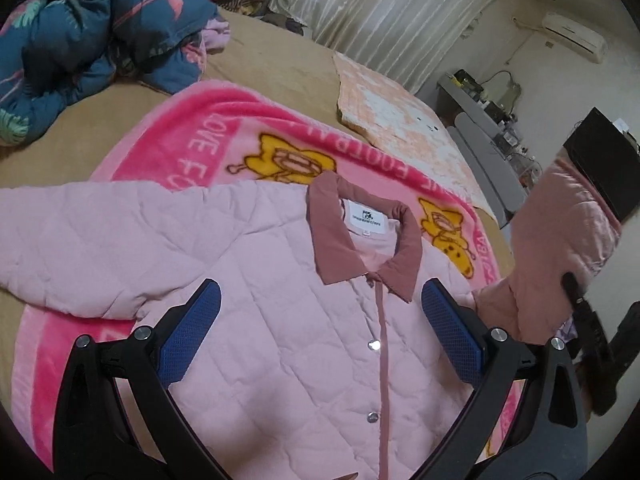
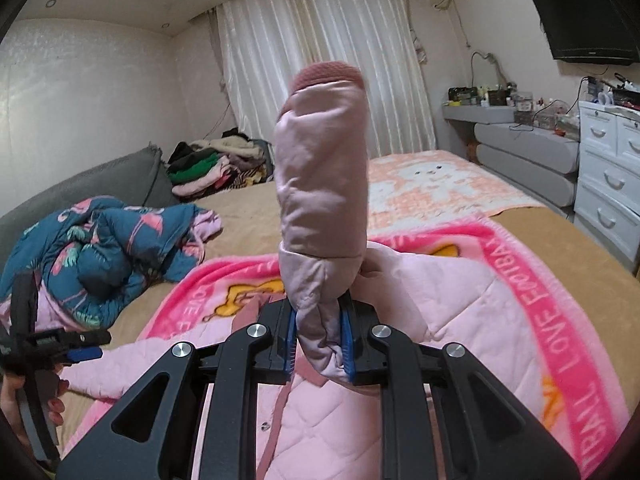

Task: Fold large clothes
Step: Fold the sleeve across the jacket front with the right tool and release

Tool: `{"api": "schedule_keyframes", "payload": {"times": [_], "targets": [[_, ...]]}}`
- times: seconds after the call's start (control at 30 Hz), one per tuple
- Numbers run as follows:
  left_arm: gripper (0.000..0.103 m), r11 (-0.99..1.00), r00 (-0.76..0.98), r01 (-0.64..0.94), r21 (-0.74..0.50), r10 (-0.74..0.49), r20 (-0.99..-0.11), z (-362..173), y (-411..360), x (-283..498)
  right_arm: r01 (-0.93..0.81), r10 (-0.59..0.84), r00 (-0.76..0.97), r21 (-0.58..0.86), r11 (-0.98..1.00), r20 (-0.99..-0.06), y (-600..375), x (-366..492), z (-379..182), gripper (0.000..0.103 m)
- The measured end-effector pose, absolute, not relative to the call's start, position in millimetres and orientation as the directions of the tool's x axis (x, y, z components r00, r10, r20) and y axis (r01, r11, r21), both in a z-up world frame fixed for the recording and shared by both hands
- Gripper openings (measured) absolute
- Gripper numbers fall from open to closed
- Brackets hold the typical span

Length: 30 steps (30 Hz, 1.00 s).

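Lying far left: a blue flamingo-print quilt [image 1: 84, 36] is seen bunched on the tan bed sheet [image 1: 272, 64]; folded clothes [image 2: 212, 164] are piled behind it, beside a grey headboard cushion [image 2: 120, 184]
Blanket: a pink fleece blanket [image 1: 192, 136] with yellow cartoon figures and white lettering is spread on the bed; the jacket is laid on top of it
Jacket: a pale pink quilted jacket [image 1: 248, 288] is laid front up and snapped shut; its darker pink collar [image 1: 332, 240] is turned toward the far side; one sleeve [image 1: 60, 240] is stretched flat to the left
Left gripper: the left gripper [image 1: 320, 320] is held over the jacket's chest; its blue pads [image 1: 192, 332] are spread wide apart; nothing is gripped between them
Right gripper: the right gripper [image 2: 322, 344] is clenched on the other sleeve [image 2: 324, 184]; the fabric is pinched between its blue pads; the sleeve is raised upright, its ribbed cuff [image 2: 326, 74] at the top
Far right: a peach patterned mat [image 2: 440, 184] is laid on the bed; a white drawer unit [image 2: 608, 176] and a wall television [image 2: 584, 20] are seen beyond
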<state>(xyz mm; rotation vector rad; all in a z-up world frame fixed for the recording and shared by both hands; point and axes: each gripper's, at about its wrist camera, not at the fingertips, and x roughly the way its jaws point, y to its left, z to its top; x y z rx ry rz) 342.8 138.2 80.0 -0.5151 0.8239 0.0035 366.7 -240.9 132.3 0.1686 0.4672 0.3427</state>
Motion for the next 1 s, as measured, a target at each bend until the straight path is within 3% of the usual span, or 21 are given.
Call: {"api": "schedule_keyframes", "payload": {"times": [0.43, 0.67, 0.73, 0.8, 0.83, 0.93, 1.0], "targets": [[0.094, 0.874, 0.654, -0.199, -0.443, -0.218, -0.725, 52, 127, 341, -0.398, 0.434, 0.709, 0.193, 0.897, -0.556, -148, 363, 36, 0.017], [0.094, 0.874, 0.65, -0.189, -0.447, -0.23, -0.724, 48, 121, 342, -0.459, 0.453, 0.605, 0.179, 0.87, -0.655, -108, 352, -6, 0.024], [0.094, 0.874, 0.646, -0.187, -0.449, -0.235, -0.726, 46, 119, 342, -0.476, 0.443, 0.584, 0.155, 0.866, -0.68, -101, 346, -13, 0.03], [0.094, 0.869, 0.643, -0.182, -0.459, -0.248, -0.725, 43, 116, 341, -0.5, 0.447, 0.547, 0.153, 0.853, -0.708, -96, 341, -21, 0.044], [0.094, 0.867, 0.639, -0.182, -0.463, -0.253, -0.726, 41, 114, 340, -0.516, 0.46, 0.515, 0.167, 0.84, -0.723, -93, 338, -24, 0.056], [0.094, 0.862, 0.627, -0.188, -0.471, -0.264, -0.733, 35, 111, 337, -0.556, 0.461, 0.472, 0.151, 0.817, -0.752, -88, 327, -27, 0.067], [0.094, 0.863, 0.615, -0.191, -0.468, -0.266, -0.742, 28, 108, 334, -0.568, 0.48, 0.46, 0.168, 0.805, -0.747, -92, 316, -22, 0.08]]}}
